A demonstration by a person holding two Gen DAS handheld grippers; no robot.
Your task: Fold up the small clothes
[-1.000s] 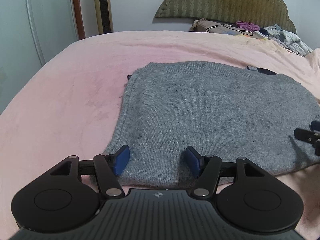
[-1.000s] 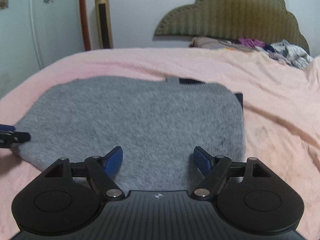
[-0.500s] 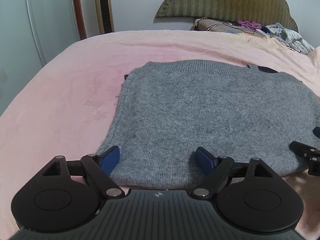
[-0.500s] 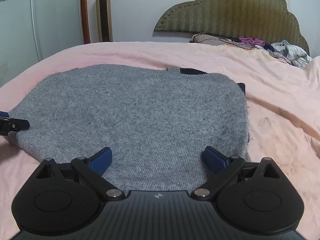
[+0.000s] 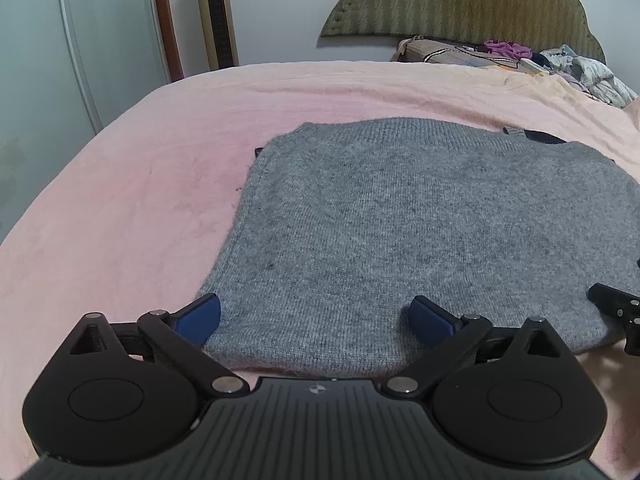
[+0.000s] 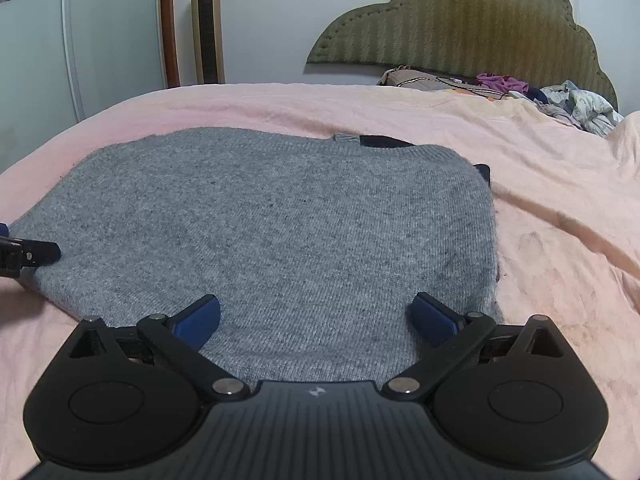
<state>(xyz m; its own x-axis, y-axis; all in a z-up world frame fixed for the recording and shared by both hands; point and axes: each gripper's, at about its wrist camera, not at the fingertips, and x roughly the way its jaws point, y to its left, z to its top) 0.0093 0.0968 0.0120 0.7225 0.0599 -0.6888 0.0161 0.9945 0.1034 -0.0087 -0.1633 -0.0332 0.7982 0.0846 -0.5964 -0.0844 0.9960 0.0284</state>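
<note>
A grey knit sweater lies folded flat on the pink blanket, its dark collar at the far edge. My left gripper hovers over the sweater's near left corner; its jaws are opening, wide apart, and the blue pads press on nothing. My right gripper stands over the near right part of the sweater, its jaws likewise opening and gripping nothing. Each gripper's tip shows at the edge of the other view: the right gripper and the left gripper.
A pile of loose clothes and a pillow lie by the green headboard at the far right. A tall gold tower fan and a wardrobe stand beyond the bed's far left. The pink blanket stretches around the sweater.
Both grippers' jaws have spread wider apart and let go of the sweater's near edge, which now lies flat. Both hands have stayed roughly where they were.
</note>
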